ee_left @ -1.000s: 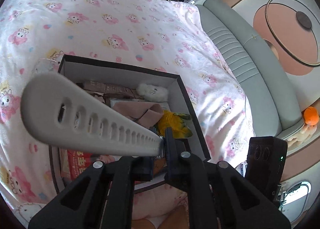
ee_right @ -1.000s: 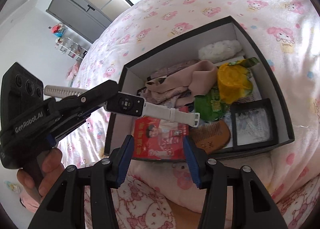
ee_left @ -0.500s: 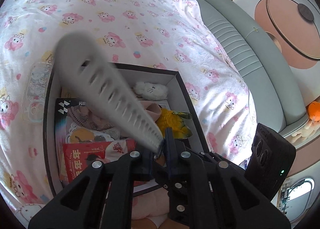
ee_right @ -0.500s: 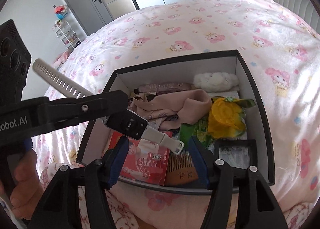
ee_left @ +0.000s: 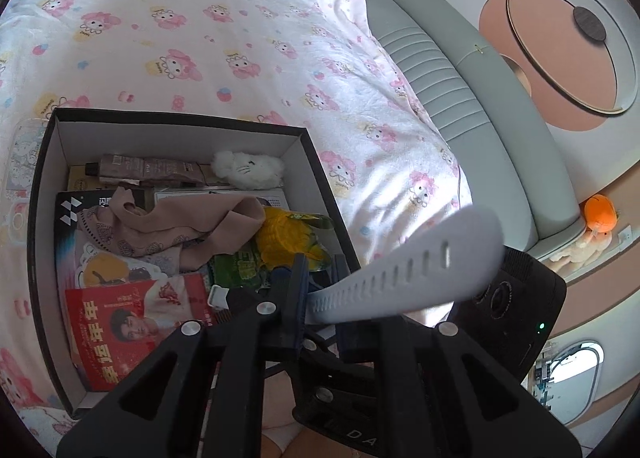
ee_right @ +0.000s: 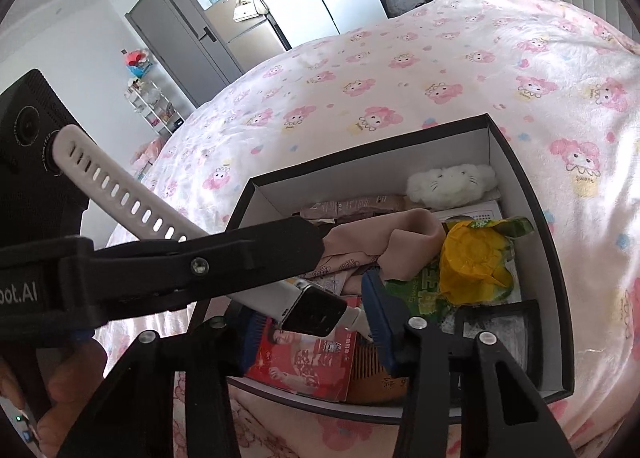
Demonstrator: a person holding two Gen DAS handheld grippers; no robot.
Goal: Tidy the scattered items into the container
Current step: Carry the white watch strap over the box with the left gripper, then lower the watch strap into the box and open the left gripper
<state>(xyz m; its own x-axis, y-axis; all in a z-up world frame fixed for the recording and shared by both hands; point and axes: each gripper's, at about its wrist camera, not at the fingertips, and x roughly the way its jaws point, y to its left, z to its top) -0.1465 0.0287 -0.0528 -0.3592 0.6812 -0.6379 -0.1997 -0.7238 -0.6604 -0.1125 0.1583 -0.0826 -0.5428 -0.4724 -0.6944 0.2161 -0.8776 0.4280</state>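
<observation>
A black box with white inner walls [ee_left: 304,153] [ee_right: 520,177] sits on the pink patterned bed. It holds a beige cloth [ee_left: 176,225], a yellow packet [ee_right: 472,262], a white plush [ee_right: 452,185], a red booklet [ee_left: 132,322] and more. My left gripper [ee_left: 318,278] is shut on a white-strapped smartwatch [ee_right: 312,312]; its strap [ee_left: 412,274] sticks out to the right in the left wrist view. The watch hangs over the box's near end. My right gripper [ee_right: 312,318] is open, its blue pads on either side of the watch face.
A grey padded headboard [ee_left: 460,97] runs along the bed's right side, with an orange plush [ee_left: 600,213] beyond it. A clear phone case [ee_left: 24,153] lies left of the box. A grey door and shelves [ee_right: 160,97] stand across the room.
The watch has swung in my left gripper; its long strap now points right instead of up-left. My right gripper has come up around the watch face over the box.
</observation>
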